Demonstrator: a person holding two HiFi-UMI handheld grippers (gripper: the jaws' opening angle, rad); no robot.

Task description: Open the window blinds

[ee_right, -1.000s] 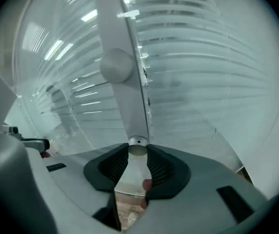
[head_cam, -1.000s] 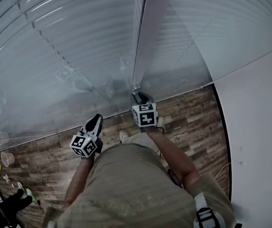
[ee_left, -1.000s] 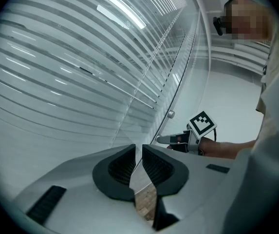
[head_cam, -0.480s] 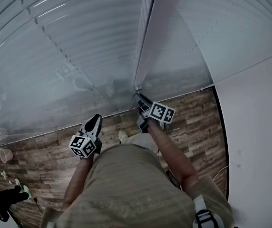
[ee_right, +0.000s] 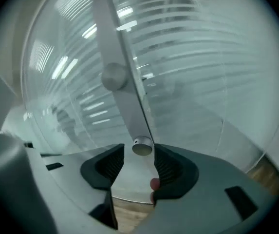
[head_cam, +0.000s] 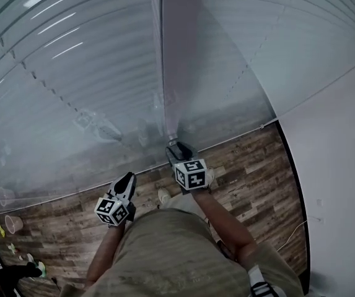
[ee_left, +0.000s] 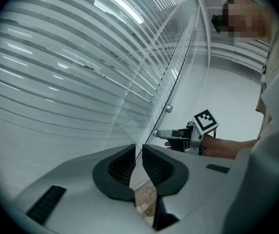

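Note:
White slatted blinds (head_cam: 72,60) hang shut behind a glass wall, split by a grey upright post (head_cam: 180,54). A thin wand runs down beside the post and ends in a small metal cap (ee_right: 142,146). My right gripper (ee_right: 139,150) points at the glass with that cap between its jaw tips; the jaws are opening and the pads stand off it. A second round knob (ee_right: 114,77) sits higher on the post. In the head view the right gripper (head_cam: 174,147) is at the post's foot. My left gripper (head_cam: 126,178) hangs lower left, jaws nearly together on nothing (ee_left: 138,147).
Wood-plank floor (head_cam: 251,159) runs along the foot of the glass. A white wall (head_cam: 344,166) closes the right side. Small cups and bits (head_cam: 13,223) lie on the floor at far left. The person's torso fills the bottom of the head view.
The right gripper's marker cube rolled to the right and came back upright while staying at the post's foot. The head view shifted a little. The left gripper hardly moved.

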